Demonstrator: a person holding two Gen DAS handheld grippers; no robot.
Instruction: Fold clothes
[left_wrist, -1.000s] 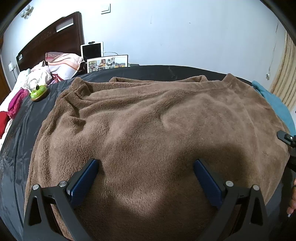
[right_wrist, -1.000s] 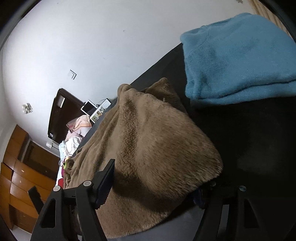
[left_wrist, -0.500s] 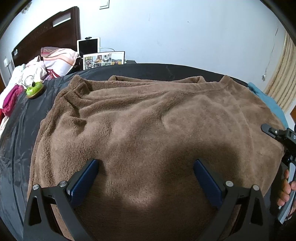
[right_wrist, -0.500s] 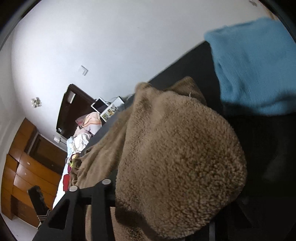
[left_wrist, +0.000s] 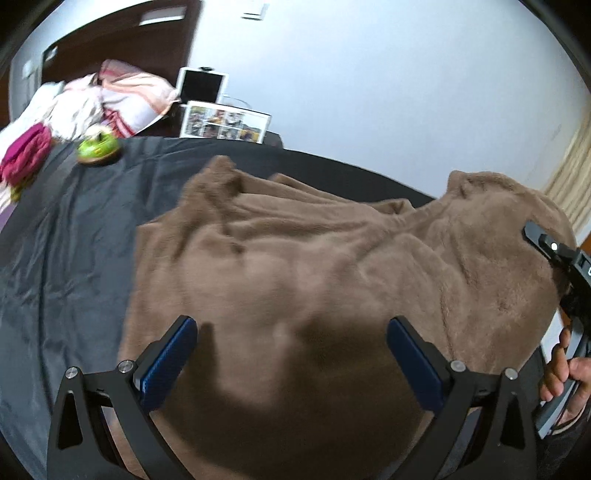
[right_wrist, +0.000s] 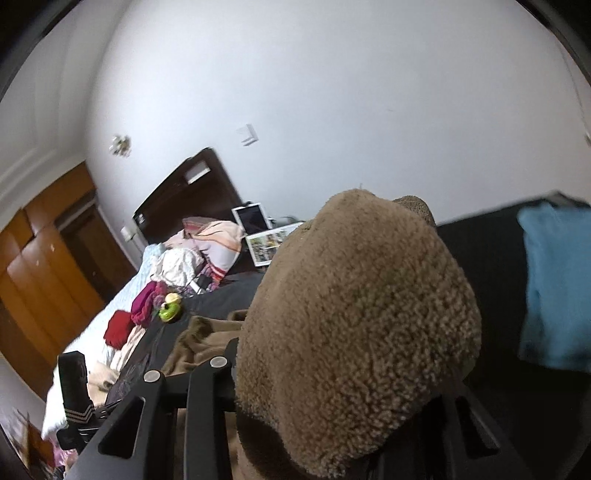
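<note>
- The right tool (right_wrist: 343, 402) is clamped on a bunched edge of the brown fleece garment (left_wrist: 332, 266), its jaws having just been closing on the fabric, which is raised off the surface.
- The left tool (left_wrist: 291, 362) is held wide open above the garment, with nothing gripped.
- The garment is spread over a black sheet (left_wrist: 74, 229) on the bed.
- A folded blue knitted garment (right_wrist: 557, 284) is seen on the sheet near the raised edge.

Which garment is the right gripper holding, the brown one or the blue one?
The fluffy brown garment, bunched between the jaws of the right gripper. The folded blue garment lies apart, untouched.
</note>
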